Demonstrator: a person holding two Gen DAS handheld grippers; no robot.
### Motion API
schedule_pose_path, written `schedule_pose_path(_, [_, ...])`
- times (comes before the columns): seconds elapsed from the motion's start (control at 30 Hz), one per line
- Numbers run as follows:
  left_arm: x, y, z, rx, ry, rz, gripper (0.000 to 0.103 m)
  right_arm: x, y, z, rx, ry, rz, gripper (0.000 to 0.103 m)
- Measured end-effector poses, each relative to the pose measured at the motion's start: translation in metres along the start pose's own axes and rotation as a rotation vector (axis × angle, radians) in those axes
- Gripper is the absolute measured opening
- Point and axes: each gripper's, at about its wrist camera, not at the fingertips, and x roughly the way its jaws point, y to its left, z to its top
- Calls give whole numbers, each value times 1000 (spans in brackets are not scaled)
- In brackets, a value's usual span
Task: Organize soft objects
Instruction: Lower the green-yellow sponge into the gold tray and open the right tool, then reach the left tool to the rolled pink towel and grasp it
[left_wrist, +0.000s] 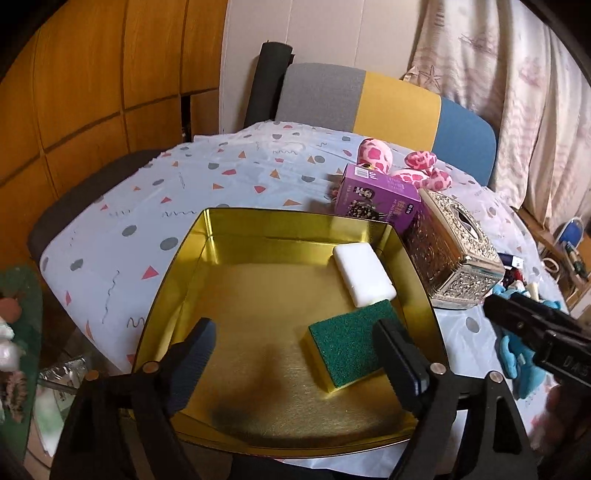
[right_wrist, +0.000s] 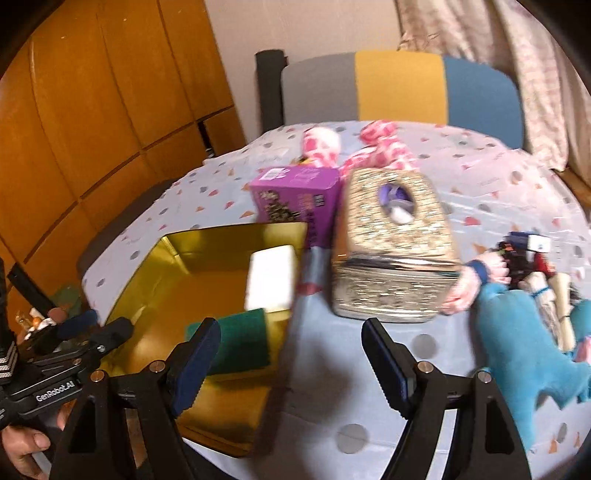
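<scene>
Soft things lie partly sorted on a round worktop (left_wrist: 229, 173) covered in a pale cloth printed with coloured shapes. A shallow square gold metal tin (left_wrist: 236, 243) sits near its front edge, and two items rest inside against the tin's right wall: a white rectangular foam block (left_wrist: 364, 273) at the back and a green-topped yellow scouring sponge (left_wrist: 349, 347) in front of it, the two touching at a corner.

The left claw (left_wrist: 295, 363) hovers over the tin with its jaws spread wide and nothing between them; its right finger overlaps the sponge's right edge in the left wrist view. The right claw (right_wrist: 291, 360) is likewise released and empty, hanging over the cloth just right of the tin, though that view is blurred.

Behind the tin stands a purple cardboard box (left_wrist: 380, 199), and beside it an ornate silver embossed tissue box (right_wrist: 395, 254). A pink-and-white spotted plush toy (left_wrist: 406, 166) lies behind both. A blue plush toy (right_wrist: 532, 365) lies on the cloth to the right of the tissue box, near a small clutter of items too blurred to identify.
</scene>
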Motion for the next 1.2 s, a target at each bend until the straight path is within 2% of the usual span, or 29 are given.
schedule_pose_path(0.07, [-2,-6,-2,20,-13,20,93,-5,-5,-2,2,-13,-28,80])
schedule_pose_path(0.33, [-7,-27,-6,92,-29,33,93,-25,-39,-6,29,-61,-131,80])
schedule_pose_path(0.77, [-12,-74,-7,217,-33,-47,93,-54,-112,-3,102,-103,-290,80])
schedule_pose_path(1.03, [-8,-108,-10,307,-23,-81,93,-70,-169,4,148,-136,-416,80])
schedule_pose_path(1.2, [-3,-127,-9,319,2,-127,93,-69,-210,4,190,-180,-510,80])
